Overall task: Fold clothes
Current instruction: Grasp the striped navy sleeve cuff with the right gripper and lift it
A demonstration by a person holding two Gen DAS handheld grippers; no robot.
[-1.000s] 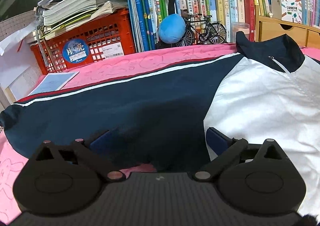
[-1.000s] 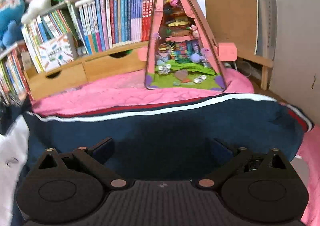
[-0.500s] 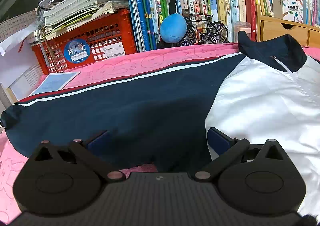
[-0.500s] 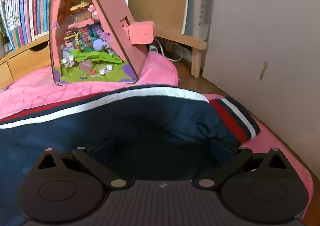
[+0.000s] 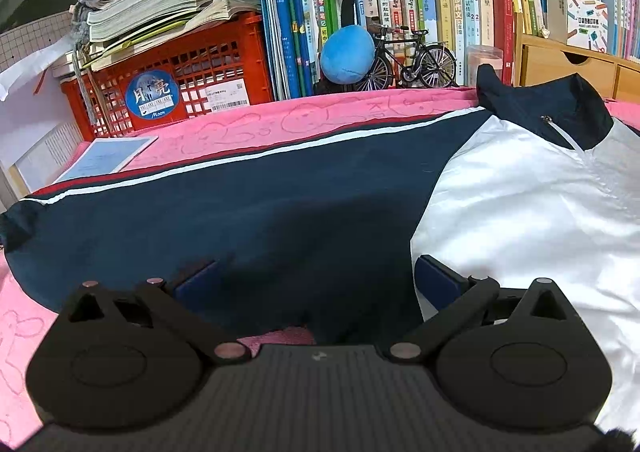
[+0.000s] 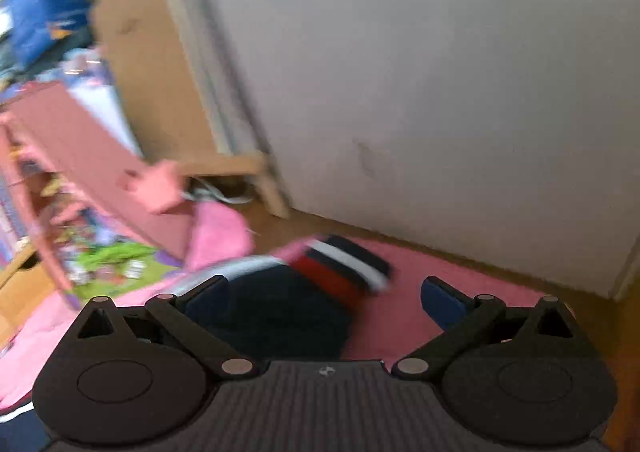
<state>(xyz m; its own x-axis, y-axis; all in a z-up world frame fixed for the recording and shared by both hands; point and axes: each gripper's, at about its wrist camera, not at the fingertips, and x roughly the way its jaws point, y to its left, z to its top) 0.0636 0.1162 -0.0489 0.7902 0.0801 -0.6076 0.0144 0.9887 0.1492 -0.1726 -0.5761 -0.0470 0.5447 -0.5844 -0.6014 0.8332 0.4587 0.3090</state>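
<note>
The jacket [image 5: 280,220] lay spread on the pink surface [image 5: 248,128], the left gripper [image 5: 316,276] stayed apart over it, and the right gripper [image 6: 324,292], also apart, had swung to the sleeve cuff [image 6: 344,268], probably to grasp it.

**Jacket spread across the blanket, clutter behind**

The jacket [image 5: 304,212] lies flat on the blanket [image 5: 248,124]. From the left gripper [image 5: 316,280], one sleeve [image 5: 132,220] runs out toward 10 o'clock and the collar [image 5: 560,112] sits at 2 o'clock. Behind the blanket stand a crate [image 5: 176,80] at 11 o'clock, papers [image 5: 168,0] stacked on it, books [image 5: 400,4] at 12, and a ball [image 5: 346,59] with a model bicycle [image 5: 416,60] just beside it. From the right gripper [image 6: 324,300], the other cuff [image 6: 344,272] lies at 12 o'clock, with the wall [image 6: 440,72] beyond.
</note>
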